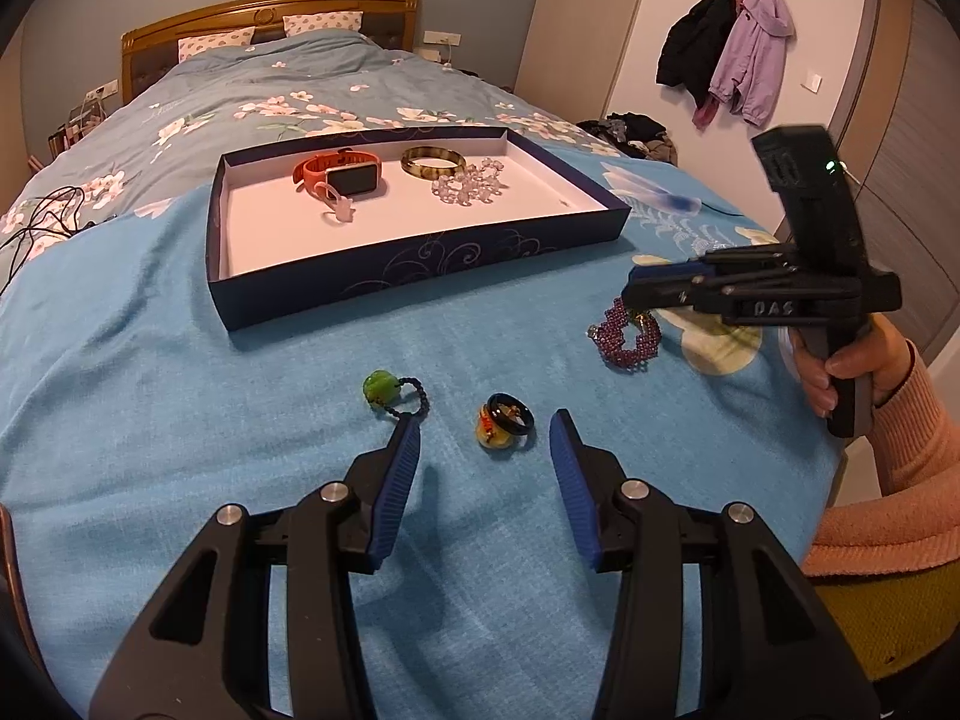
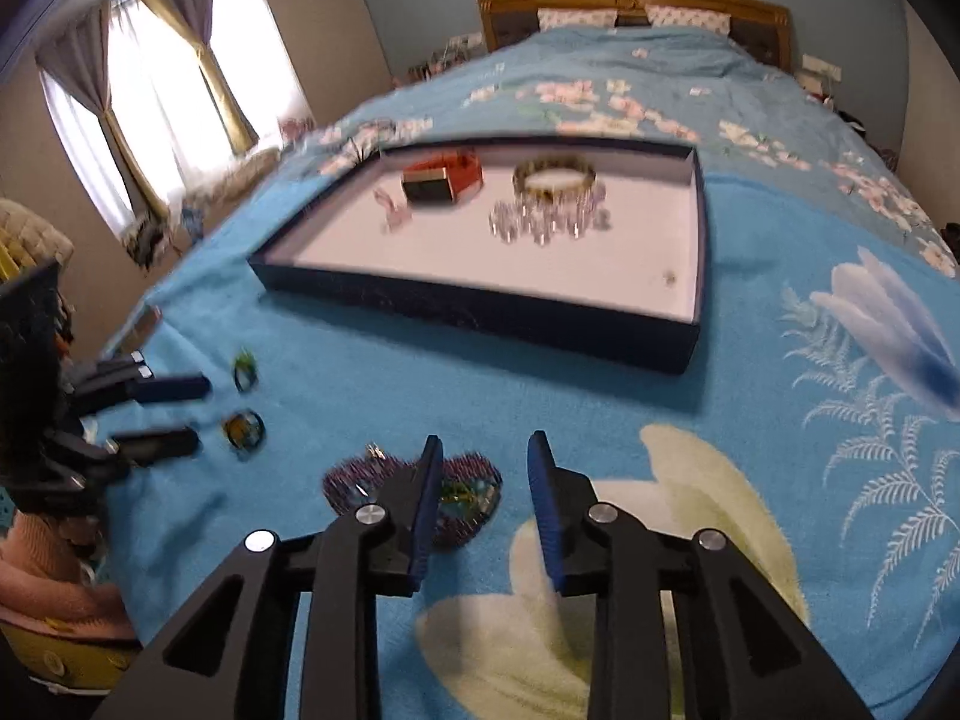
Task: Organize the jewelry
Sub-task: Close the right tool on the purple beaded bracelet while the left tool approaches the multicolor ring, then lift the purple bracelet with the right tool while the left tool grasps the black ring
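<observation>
A bed covered by a bright blue plush blanket carries everything. At 12 o'clock in the left wrist view sits a shallow dark navy rectangular box tray with a white floor. Inside it lie an orange-strapped smartwatch, a mottled amber bangle and a clear crystal bead bracelet touching the bangle's 5 o'clock side.

The left gripper hovers low over the blanket, its blue-padded fingers spread wide and holding nothing. Between the tips lies a black ring on a yellow charm; a green bead on a black beaded loop touches the left tip.

The right gripper has its fingers moderately parted and empty. A purple beaded bracelet lies at 9 o'clock of them, partly hidden by the left finger.
</observation>
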